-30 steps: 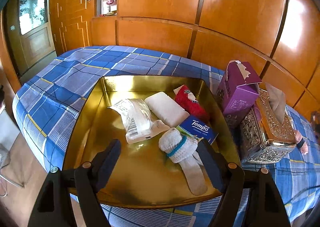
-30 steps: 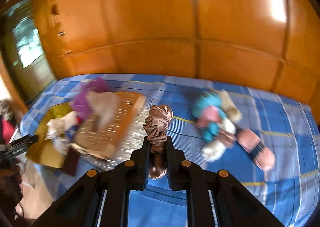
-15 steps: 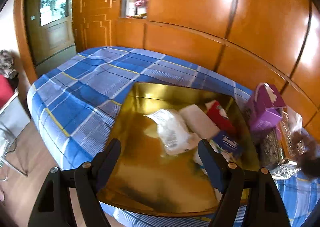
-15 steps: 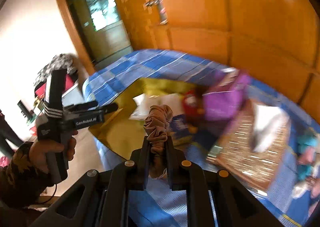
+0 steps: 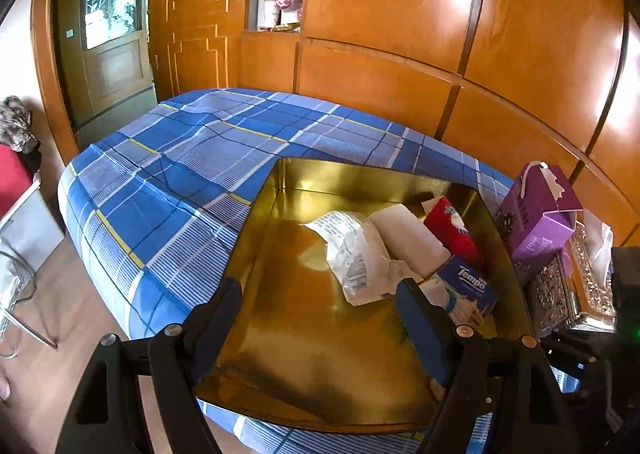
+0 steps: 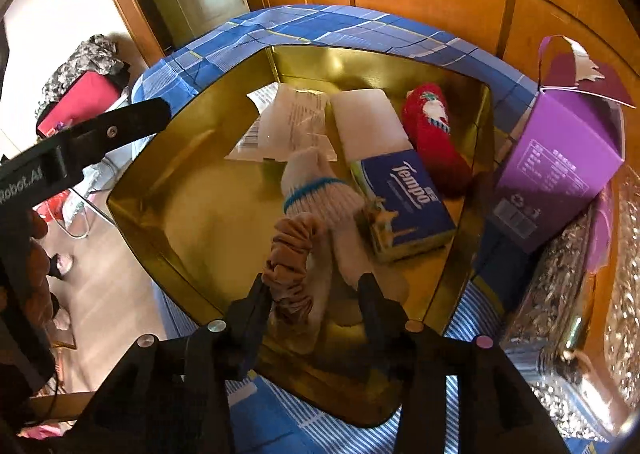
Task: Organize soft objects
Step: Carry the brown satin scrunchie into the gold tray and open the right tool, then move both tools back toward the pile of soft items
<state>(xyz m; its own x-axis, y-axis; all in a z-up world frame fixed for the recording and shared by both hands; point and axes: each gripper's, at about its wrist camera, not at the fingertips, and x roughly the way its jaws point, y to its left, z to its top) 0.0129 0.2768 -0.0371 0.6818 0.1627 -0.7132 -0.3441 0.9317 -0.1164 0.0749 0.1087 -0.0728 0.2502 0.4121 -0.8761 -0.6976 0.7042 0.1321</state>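
One brown scrunchie: light, limp, best pinched across its gathered band; it hangs against one finger of the spread right claw above the gold tray. Beyond: white sock, Tempo tissue pack, red sock. The left view hides the scrunchie; left claw open, empty.

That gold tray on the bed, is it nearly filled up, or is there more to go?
Several soft things already lie in the gold tray: a white sock, a red sock, a tissue pack and a plastic packet. The right gripper is open over the tray, the brown scrunchie between its fingers. These views show no soft things outside the tray.
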